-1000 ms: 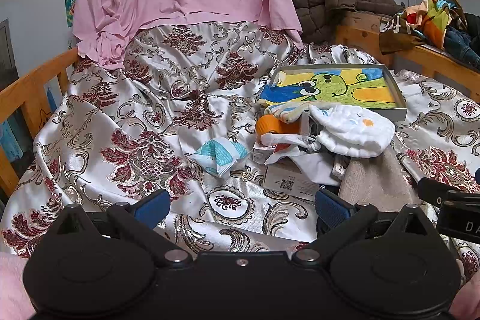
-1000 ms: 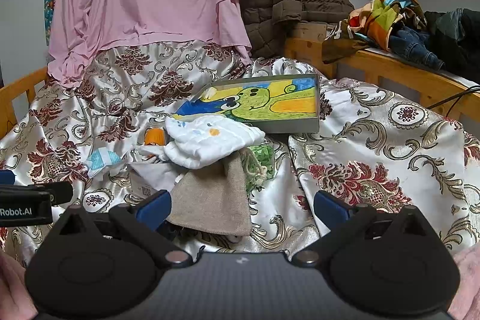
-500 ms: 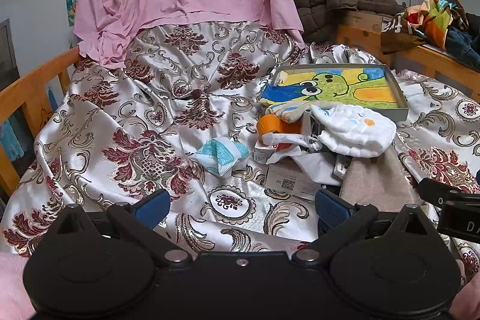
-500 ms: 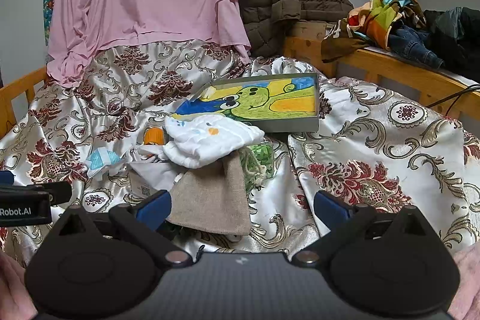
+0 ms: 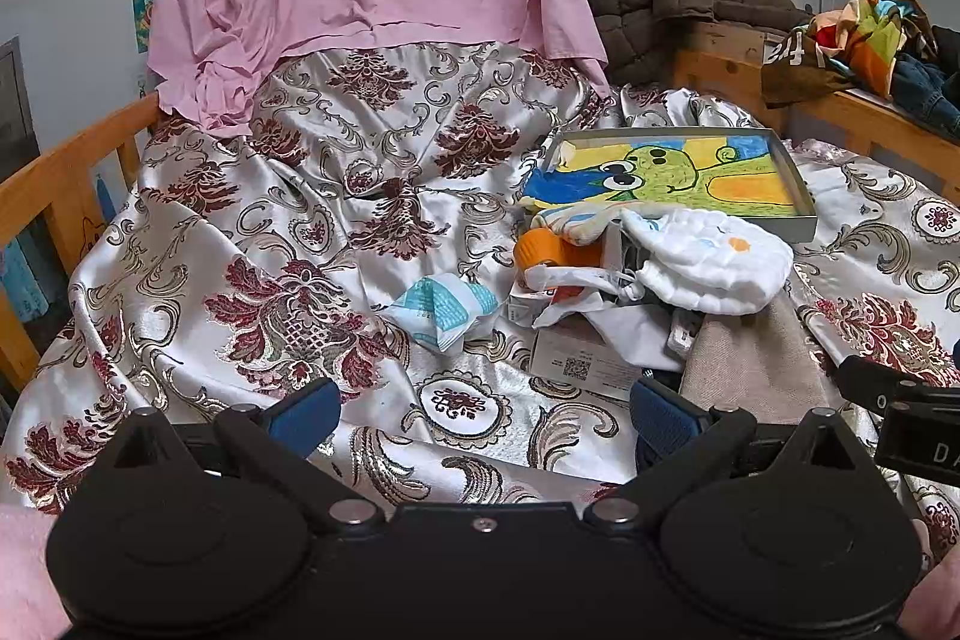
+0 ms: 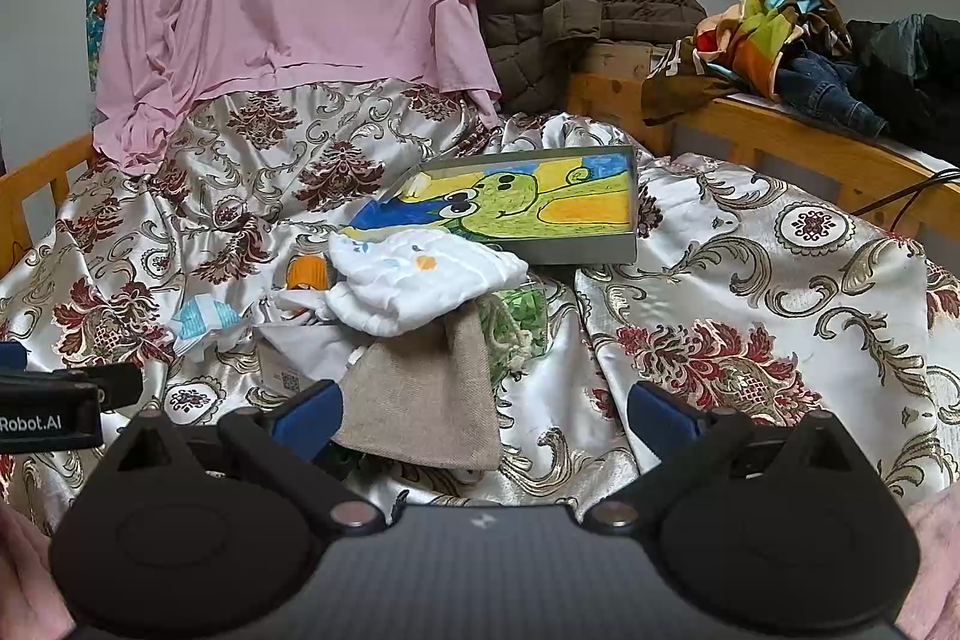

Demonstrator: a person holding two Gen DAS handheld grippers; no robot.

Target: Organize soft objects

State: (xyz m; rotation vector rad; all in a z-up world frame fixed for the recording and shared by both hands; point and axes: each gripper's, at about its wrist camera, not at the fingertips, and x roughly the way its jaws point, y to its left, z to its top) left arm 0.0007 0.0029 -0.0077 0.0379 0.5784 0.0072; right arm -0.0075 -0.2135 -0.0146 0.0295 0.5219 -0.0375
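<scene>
Left gripper [image 5: 474, 412] and right gripper [image 6: 483, 409]: jaws spread wide, empty, hovering at near edge. Soft pile mid-bed: white pouch [image 6: 420, 280] atop beige bag [image 6: 426, 394], heaped for sorting beside tray [image 6: 576, 253].

A: Status of left gripper [image 5: 480, 415]?
B: Held low and level, pointing forward. 2 blue-padded fingers [image 5: 298, 415] spread wide apart, nothing between them. Pink sleeve [image 5: 24, 568] visible at lower left corner of the housing.

A: Status of right gripper [image 6: 483, 415]?
B: Same pose: low, level, forward-facing. 2 blue fingertips [image 6: 660, 412] set far apart, gripping nothing. Bare hand [image 6: 933, 562] seen at lower right edge, another part of a hand at lower left.

A: Relative placement?
B: Side by side, apart; each unit partly visible at the inner edge of the other camera's view.
</scene>
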